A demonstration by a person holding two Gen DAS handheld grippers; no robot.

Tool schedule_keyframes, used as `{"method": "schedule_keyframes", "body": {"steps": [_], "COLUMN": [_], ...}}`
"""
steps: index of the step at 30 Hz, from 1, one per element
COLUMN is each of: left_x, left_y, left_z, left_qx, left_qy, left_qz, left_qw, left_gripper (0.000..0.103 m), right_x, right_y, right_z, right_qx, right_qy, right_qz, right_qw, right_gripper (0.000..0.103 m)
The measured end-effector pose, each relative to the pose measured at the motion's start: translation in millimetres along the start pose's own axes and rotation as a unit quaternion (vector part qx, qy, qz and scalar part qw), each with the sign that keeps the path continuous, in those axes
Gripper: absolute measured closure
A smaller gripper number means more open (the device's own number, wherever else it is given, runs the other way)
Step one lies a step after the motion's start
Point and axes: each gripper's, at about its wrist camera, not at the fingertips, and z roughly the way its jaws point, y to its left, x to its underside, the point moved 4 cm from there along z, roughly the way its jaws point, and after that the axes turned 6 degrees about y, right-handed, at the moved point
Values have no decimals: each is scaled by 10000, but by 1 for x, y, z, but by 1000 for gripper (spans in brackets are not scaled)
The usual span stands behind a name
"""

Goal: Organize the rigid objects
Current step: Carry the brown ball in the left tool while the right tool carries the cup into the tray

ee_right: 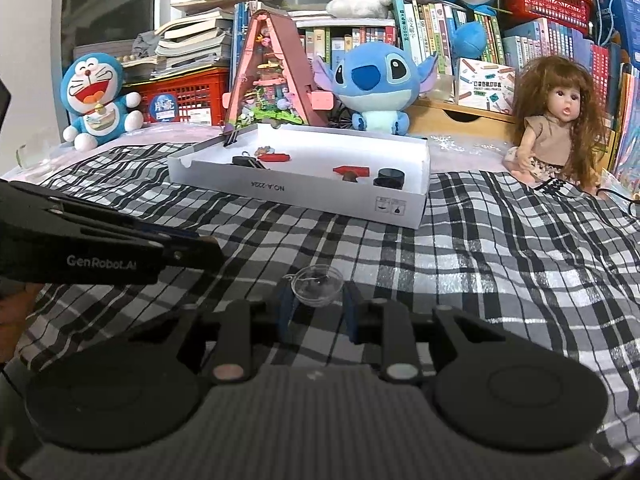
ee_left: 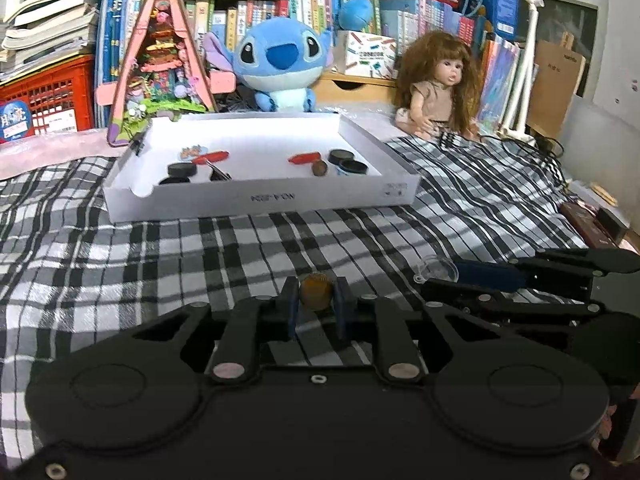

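In the left wrist view my left gripper (ee_left: 316,294) is shut on a small round brown piece (ee_left: 316,291), held just above the checked cloth. My right gripper (ee_right: 316,292) is shut on a clear plastic half-dome (ee_right: 317,285); that dome (ee_left: 438,269) also shows at the right of the left wrist view. A shallow white box (ee_left: 260,200) lies ahead on the cloth. It holds black round caps (ee_left: 341,156), red pieces (ee_left: 305,157), a brown nut-like piece (ee_left: 319,167) and a binder clip (ee_left: 218,174). The left gripper's fingers (ee_right: 188,250) reach in from the left of the right wrist view.
A Stitch plush (ee_left: 280,66), a long-haired doll (ee_left: 438,84) and a pink A-frame model (ee_left: 160,64) stand behind the box, in front of shelves of books. A Doraemon plush (ee_right: 98,100) sits far left. Black cables (ee_left: 520,148) lie on the cloth at right.
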Motion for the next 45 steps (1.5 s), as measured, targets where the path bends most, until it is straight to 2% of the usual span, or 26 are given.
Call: {"method": "schedule_keyframes", "body": {"steps": [10, 14, 22, 29, 45], "left_x": [-29, -48, -82, -101, -128], "left_y": [20, 37, 53, 56, 67], "left_z": [9, 18, 36, 53, 100], "left_qx": [-224, -363, -598, -688, -865], "left_qy": [-232, -358, -576, -604, -437], "left_qz": [-270, -566, -710, -689, -881], "left_qw": [9991, 9971, 9940, 9934, 9914], "left_gripper": [86, 86, 86, 86, 86], "right_x": [-23, -38, -73, -97, -122], "right_y": [-7, -9, -16, -19, -33], "right_z": [18, 27, 49, 74, 126], "right_qx": [69, 69, 191, 139, 194], "right_qy": [117, 88, -10, 58, 270], "right_qz": [193, 248, 254, 293, 531], "right_qw": [9997, 9996, 9995, 9995, 9980], "right_gripper": [71, 71, 71, 71, 71]}}
